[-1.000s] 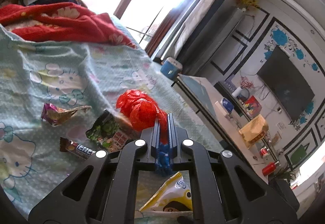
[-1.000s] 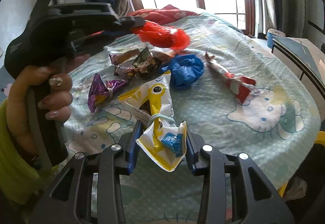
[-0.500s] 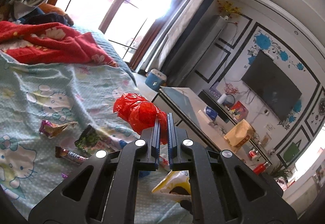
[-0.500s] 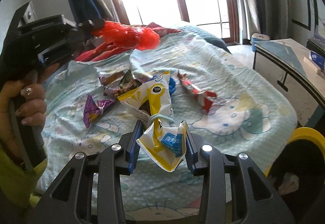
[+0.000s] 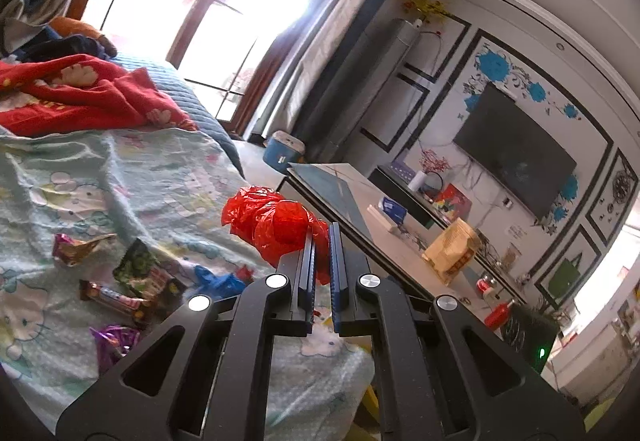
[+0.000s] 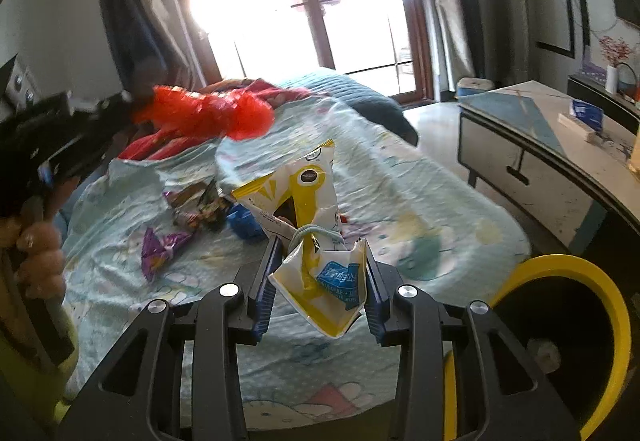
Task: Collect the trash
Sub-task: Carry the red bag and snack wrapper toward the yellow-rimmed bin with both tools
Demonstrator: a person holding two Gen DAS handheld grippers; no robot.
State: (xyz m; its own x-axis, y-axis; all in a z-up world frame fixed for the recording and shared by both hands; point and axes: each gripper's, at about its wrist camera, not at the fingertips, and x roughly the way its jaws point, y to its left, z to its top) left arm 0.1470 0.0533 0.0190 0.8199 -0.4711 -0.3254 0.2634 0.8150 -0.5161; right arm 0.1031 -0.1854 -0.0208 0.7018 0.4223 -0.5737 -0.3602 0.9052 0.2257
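Tongs on the left [image 5: 321,241] are pinched almost shut on a crumpled red plastic bag [image 5: 272,225], which bulges beyond their tips, clear of the bed [image 5: 168,177]. Wrappers [image 5: 136,281] lie scattered on the sheet below.

Right tongs [image 6: 320,261] stand partly open, clamping a creased yellow-and-white snack bag [image 6: 316,233] whose top sticks up past the tips. A yellow-rimmed bin [image 6: 560,305] sits just beside them, lower right.

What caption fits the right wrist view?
Right gripper holds a yellow snack bag near the yellow-rimmed bin.
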